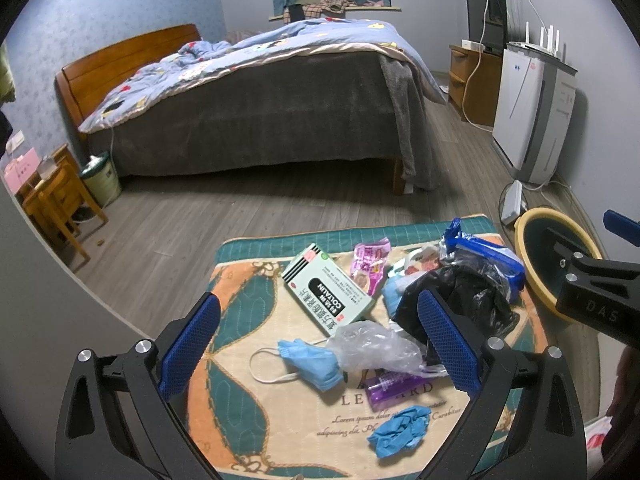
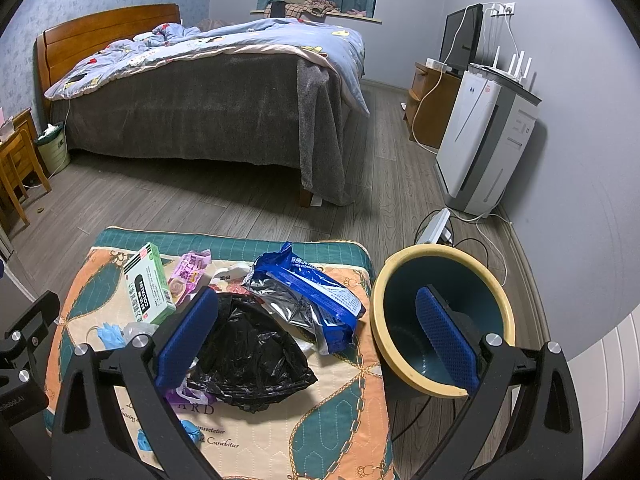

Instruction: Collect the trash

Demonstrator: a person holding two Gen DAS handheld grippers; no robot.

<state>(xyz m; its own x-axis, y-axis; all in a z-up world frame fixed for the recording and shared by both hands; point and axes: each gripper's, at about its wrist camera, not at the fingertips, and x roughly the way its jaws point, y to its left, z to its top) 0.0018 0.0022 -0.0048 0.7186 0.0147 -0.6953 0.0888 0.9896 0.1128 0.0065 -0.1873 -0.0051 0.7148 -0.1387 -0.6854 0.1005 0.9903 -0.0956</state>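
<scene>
Trash lies on a patterned mat (image 1: 256, 304): a green medicine box (image 1: 326, 294), a pink wrapper (image 1: 370, 264), a blue face mask (image 1: 310, 362), clear plastic (image 1: 372, 346), a purple item (image 1: 394, 390), a crumpled blue glove (image 1: 400, 430), a black plastic bag (image 2: 252, 356) and a blue-silver foil packet (image 2: 310, 300). A yellow-rimmed bin (image 2: 440, 320) stands right of the mat. My left gripper (image 1: 320, 344) hangs open above the mask and clear plastic. My right gripper (image 2: 320, 336) is open over the black bag and the bin's edge, holding nothing.
A bed (image 2: 200, 92) with a blue quilt fills the back. A white air purifier (image 2: 480, 148), a power strip (image 2: 434, 226) and cables sit along the right wall. A wooden nightstand (image 1: 52, 200) and a small green wastebasket (image 1: 100, 178) stand at the left.
</scene>
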